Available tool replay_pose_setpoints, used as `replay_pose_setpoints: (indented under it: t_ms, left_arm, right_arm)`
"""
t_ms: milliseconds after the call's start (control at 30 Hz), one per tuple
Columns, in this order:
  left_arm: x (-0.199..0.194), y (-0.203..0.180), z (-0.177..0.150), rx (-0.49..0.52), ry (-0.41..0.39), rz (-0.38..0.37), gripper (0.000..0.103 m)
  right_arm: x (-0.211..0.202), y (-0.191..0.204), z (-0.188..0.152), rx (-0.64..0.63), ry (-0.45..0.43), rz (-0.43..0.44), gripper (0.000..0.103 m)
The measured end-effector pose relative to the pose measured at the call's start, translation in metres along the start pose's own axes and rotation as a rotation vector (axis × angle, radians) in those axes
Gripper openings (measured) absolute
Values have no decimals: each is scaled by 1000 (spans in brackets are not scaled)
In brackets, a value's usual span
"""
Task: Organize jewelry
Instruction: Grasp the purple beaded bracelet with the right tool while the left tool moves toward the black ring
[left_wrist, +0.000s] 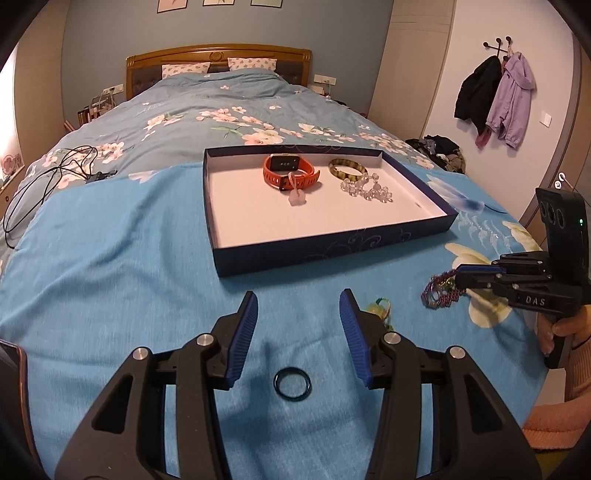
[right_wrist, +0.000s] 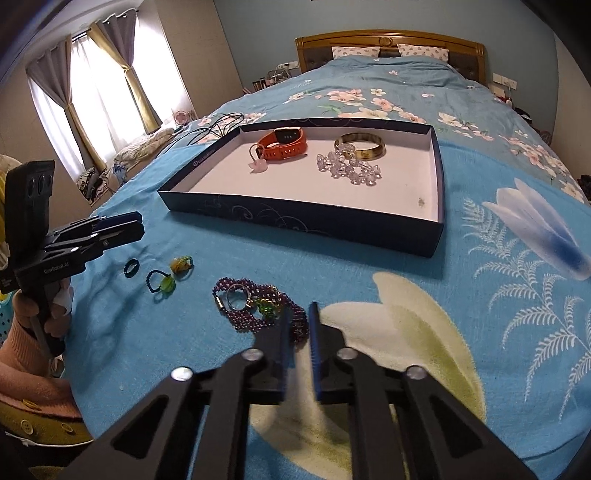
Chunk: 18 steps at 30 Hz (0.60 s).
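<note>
Wide bare blue blanket (left_wrist: 122, 266) on my left, nothing lying there. Tray (left_wrist: 334, 254) sits ahead; its low near wall is the only barrier in. Inside, the near half of the floor is bare; orange watch (left_wrist: 290, 170), bangle (left_wrist: 348, 169) and crystal beads (left_wrist: 365, 190) crowd the far half. Black ring (left_wrist: 292, 384) lies between my left gripper (left_wrist: 298, 306) fingers, jaws apart. Two small green-and-yellow trinkets (right_wrist: 170, 274) sit between both grippers. Right gripper (right_wrist: 299, 314), nearly closed, is at the purple bead chain (right_wrist: 258, 306). Cable (left_wrist: 44, 177) on the far left blanket.

A home bedroom (bed (left_wrist: 221, 110), curtains (right_wrist: 92, 74), hung coats (left_wrist: 495, 92)).
</note>
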<state>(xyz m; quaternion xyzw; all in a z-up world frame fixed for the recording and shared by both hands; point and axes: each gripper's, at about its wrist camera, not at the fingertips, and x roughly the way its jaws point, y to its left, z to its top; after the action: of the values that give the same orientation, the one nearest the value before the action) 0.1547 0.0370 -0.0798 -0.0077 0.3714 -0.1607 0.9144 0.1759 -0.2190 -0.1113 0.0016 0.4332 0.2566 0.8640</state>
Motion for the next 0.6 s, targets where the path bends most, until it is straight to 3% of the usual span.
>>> replay_pose_setpoints:
  t_ms: [67, 600]
  left_arm:
    - [-1, 2, -3, -5, 3, 0, 46]
    - [-14, -1, -9, 22, -14, 5, 46]
  right_arm:
    - [-1, 0, 0, 9, -9, -2, 2]
    - [-25, 25, 14, -42, -100, 29, 2]
